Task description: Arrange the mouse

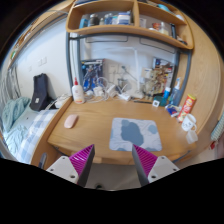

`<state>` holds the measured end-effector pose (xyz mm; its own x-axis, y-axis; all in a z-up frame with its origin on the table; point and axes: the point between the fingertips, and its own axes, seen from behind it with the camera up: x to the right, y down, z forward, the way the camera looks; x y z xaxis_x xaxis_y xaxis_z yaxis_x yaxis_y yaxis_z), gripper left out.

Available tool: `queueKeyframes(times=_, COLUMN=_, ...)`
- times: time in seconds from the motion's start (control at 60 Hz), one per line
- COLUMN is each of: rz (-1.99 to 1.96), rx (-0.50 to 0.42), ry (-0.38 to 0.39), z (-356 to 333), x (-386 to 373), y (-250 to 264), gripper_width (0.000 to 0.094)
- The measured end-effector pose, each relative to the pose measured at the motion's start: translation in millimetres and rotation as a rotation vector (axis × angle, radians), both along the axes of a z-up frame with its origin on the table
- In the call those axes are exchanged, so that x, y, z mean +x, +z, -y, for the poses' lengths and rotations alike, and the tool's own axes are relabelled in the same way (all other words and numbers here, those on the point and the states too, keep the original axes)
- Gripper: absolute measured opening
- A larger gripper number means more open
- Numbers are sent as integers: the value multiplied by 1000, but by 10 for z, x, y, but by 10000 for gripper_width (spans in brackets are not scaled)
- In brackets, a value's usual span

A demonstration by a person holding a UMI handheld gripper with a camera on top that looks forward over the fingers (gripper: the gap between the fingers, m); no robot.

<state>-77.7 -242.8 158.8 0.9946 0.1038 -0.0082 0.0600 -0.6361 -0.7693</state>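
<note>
A white mouse (71, 121) lies on the left part of a wooden desk (100, 128), well beyond my fingers and to their left. A blue-grey mouse mat (134, 133) lies on the desk's right part, just beyond my fingers. My gripper (114, 160) is open and empty, held back from the desk's front edge, with its magenta pads (83, 158) wide apart.
A shelf unit (125, 25) stands over the desk's back. Bottles, boxes and small items (160, 92) crowd the desk's back and right side. A white bottle (78, 92) stands at the back left. A bed (20, 118) with a black bag (41, 91) lies left of the desk.
</note>
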Motion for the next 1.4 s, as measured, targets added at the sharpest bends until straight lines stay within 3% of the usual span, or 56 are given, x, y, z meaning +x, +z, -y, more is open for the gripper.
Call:
queueKeyframes(times=0.183, rz=-14, rx=-44, ry=117, z=-120, x=-1204, y=-537, gripper_width=750)
queueKeyframes(times=0.317, rz=-35, rx=-46, ry=145, z=-393, x=-1938, y=-851, gripper_width=746)
queueKeyframes(times=0.567, rz=-30, rx=-88, ry=127, z=-1222, x=-2690, y=-1416, gripper_width=747)
queueKeyframes(times=0.933, rz=-34, rx=-73, ry=49, z=-2208, x=-2932, y=-1656, gripper_width=730)
queueKeyframes(times=1.067, rz=-16, rx=-50, ry=29, z=-2279, x=-2896, y=-1670, gripper_width=551)
queueKeyframes(times=1.083, rz=-18, rx=-47, ry=28, z=-2281, x=-2900, y=-1667, gripper_width=470)
queueKeyframes(times=1.267, rz=-4, rx=-40, ry=18, z=-2283, x=-2878, y=-1679, gripper_width=309)
queueKeyframes(times=1.4, rz=-7, rx=-60, ry=41, z=-2271, x=-2884, y=-1684, gripper_width=289)
